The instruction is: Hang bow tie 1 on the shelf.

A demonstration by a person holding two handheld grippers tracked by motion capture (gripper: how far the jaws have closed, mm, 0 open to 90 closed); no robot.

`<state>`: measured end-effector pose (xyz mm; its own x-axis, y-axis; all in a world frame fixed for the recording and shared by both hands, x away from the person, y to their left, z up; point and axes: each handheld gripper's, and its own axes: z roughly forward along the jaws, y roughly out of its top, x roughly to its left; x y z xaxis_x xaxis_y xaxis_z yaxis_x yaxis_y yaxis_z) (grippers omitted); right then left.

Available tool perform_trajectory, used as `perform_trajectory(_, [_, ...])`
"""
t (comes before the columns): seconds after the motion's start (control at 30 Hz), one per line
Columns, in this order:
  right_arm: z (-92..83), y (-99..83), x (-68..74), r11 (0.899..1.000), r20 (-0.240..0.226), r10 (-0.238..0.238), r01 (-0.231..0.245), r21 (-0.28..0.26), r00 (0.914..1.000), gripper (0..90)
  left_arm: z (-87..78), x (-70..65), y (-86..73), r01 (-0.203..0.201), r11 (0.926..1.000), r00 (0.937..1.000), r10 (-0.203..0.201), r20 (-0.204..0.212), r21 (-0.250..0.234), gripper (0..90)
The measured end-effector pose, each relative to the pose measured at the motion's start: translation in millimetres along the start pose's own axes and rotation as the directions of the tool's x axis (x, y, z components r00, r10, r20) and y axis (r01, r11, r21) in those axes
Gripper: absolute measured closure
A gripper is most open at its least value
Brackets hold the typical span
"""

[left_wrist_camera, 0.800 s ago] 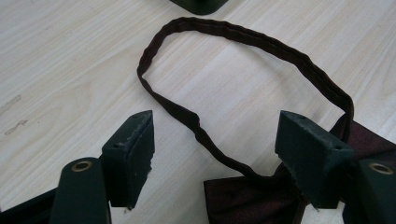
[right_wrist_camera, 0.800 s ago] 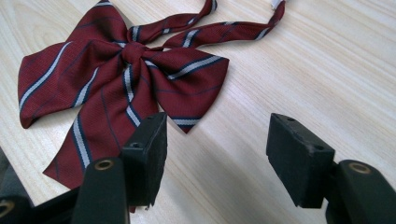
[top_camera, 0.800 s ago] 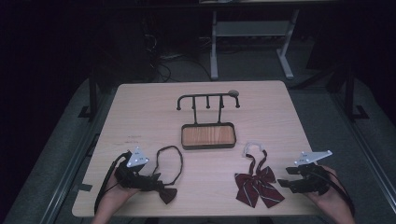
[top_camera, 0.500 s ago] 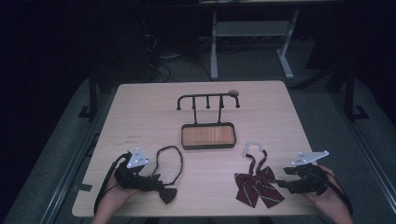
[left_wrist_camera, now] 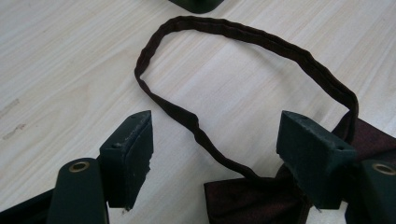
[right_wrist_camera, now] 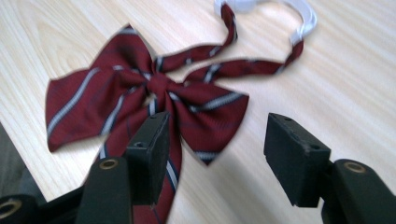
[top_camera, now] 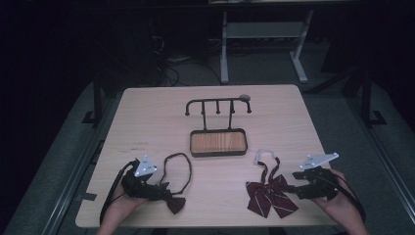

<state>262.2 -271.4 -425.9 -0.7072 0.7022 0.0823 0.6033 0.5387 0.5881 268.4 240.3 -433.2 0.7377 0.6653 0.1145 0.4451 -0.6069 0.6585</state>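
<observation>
On the pale wooden tabletop (top_camera: 147,127) lie two bow ties, one before each hand. The left hand-held gripper (top_camera: 164,190) rests at the near left edge with its jaws spread wide and nothing clamped; in the left gripper view its two black pads (left_wrist_camera: 133,154) stand apart over the dark brown satin bow tie (top_camera: 175,201), whose thin looped neck strap (left_wrist_camera: 243,70) runs between them across the wood (the bow itself lies just under the right-hand pad). The right hand-held gripper (top_camera: 291,182) sits at the near right, also released, its jaws gaping just beside the dark red bow tie with grey stripes (top_camera: 269,196). In the right gripper view that striped bow tie (right_wrist_camera: 140,102) lies flat, one tail reaching under the left-hand pad, and its white neck band (right_wrist_camera: 299,18) curls away beyond. Farther back, mid-table, stands a black metal hook rack with a wood-lined tray base (top_camera: 218,142), well apart from both ties.
</observation>
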Motion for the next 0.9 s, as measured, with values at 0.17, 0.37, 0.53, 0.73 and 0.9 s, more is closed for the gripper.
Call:
perform_trajectory(0.17, [0.7,13.5,4.4,0.999,-0.005,-0.028,0.029,0.016,0.9996,41.7,-1.0,1.0,-0.8,0.011,0.9999,0.9999,-0.011,-0.003,-0.009,27.7])
perform_trajectory(0.37, [-0.2,24.6,4.4,0.999,-0.033,-0.039,0.04,0.026,0.9987,42.6,-1.2,2.0,-0.8,0.007,0.9999,1.0,-0.007,-0.002,-0.01,27.7])
perform_trajectory(0.53, [-1.4,32.3,-0.8,0.998,-0.046,-0.033,0.035,0.042,0.9984,43.1,-2.0,2.7,-1.8,0.008,0.9999,1.0,-0.008,-0.004,-0.013,27.5])
perform_trajectory(0.73, [-0.4,42.7,-6.8,0.997,-0.057,-0.036,0.039,0.059,0.9977,43.9,-3.7,3.7,-1.6,0.009,0.9998,0.9999,-0.009,-0.005,-0.018,27.5])
perform_trajectory(0.9, [3.5,51.4,-7.3,0.996,-0.056,-0.045,0.049,0.073,0.9974,44.3,-3.5,4.5,-1.8,0.009,0.9998,1.0,-0.009,-0.003,-0.018,27.5])
